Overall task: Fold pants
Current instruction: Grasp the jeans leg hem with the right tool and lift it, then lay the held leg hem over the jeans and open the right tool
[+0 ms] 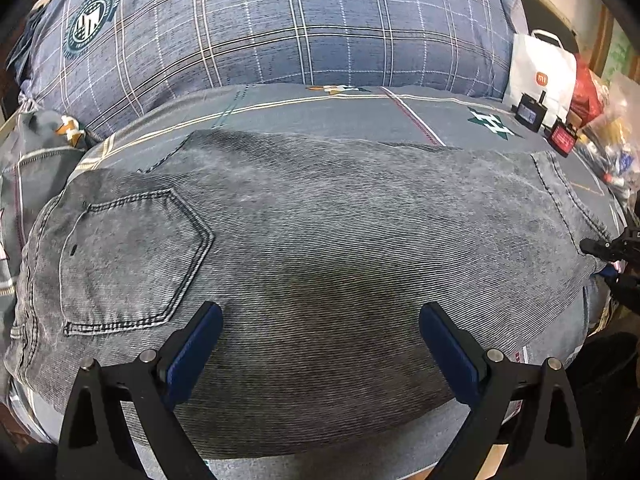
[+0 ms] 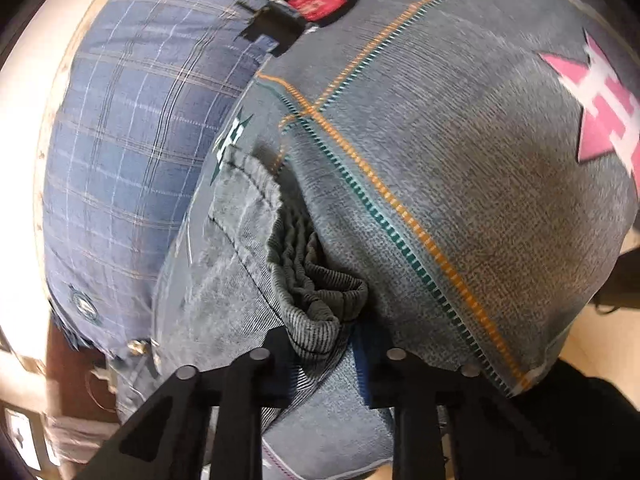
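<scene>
Grey jeans (image 1: 320, 248) lie flat across the bed, folded lengthwise, back pocket (image 1: 132, 260) at the left and leg hems at the right. My left gripper (image 1: 320, 344) hovers open and empty over the near edge of the jeans. My right gripper (image 1: 604, 256) shows at the far right edge of the left wrist view, at the leg hem. In the right wrist view my right gripper (image 2: 324, 360) is shut on the bunched hem (image 2: 316, 292) of the jeans.
The bed has a grey patterned sheet (image 1: 360, 108) and a blue plaid pillow (image 1: 280, 20) behind the jeans. A white paper bag (image 1: 540, 72) and small dark boxes (image 1: 532, 112) sit at the back right. The bed edge runs along the near side.
</scene>
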The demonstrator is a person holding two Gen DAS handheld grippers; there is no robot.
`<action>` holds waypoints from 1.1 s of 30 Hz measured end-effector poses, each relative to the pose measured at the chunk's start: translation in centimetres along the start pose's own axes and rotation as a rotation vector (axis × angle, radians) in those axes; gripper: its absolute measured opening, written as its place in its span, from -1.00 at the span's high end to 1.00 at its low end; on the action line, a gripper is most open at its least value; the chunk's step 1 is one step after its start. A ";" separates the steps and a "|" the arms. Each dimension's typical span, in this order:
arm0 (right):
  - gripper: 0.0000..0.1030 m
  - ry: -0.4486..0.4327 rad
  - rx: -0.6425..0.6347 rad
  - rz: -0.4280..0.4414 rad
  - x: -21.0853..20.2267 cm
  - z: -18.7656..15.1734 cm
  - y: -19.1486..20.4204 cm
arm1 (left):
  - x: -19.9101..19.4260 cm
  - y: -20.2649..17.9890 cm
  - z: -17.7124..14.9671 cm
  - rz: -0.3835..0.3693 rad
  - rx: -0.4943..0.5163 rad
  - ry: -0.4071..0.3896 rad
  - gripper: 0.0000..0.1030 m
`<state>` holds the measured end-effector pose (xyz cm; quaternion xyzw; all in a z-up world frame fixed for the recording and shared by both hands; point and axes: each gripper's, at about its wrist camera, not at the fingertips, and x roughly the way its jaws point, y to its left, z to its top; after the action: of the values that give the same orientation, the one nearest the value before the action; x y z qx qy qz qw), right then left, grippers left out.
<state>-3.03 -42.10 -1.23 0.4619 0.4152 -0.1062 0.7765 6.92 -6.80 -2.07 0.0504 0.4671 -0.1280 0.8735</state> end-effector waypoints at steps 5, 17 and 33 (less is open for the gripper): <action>0.64 -0.032 -0.094 -0.016 -0.5 -0.2 2.1 | -0.5 -0.5 0.7 0.003 0.017 -0.029 -0.92; 0.64 -0.143 -0.490 -0.010 -2.9 -3.4 16.2 | 1.0 1.7 1.1 -0.007 0.000 0.023 -0.98; -0.76 0.272 -0.831 0.190 10.1 -19.9 21.5 | -7.0 15.7 -0.4 0.064 -0.341 -0.113 -0.98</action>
<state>4.31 -12.03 0.22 0.1565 0.4769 0.2030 0.8407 7.12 9.67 2.95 -0.0907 0.4303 -0.0217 0.8979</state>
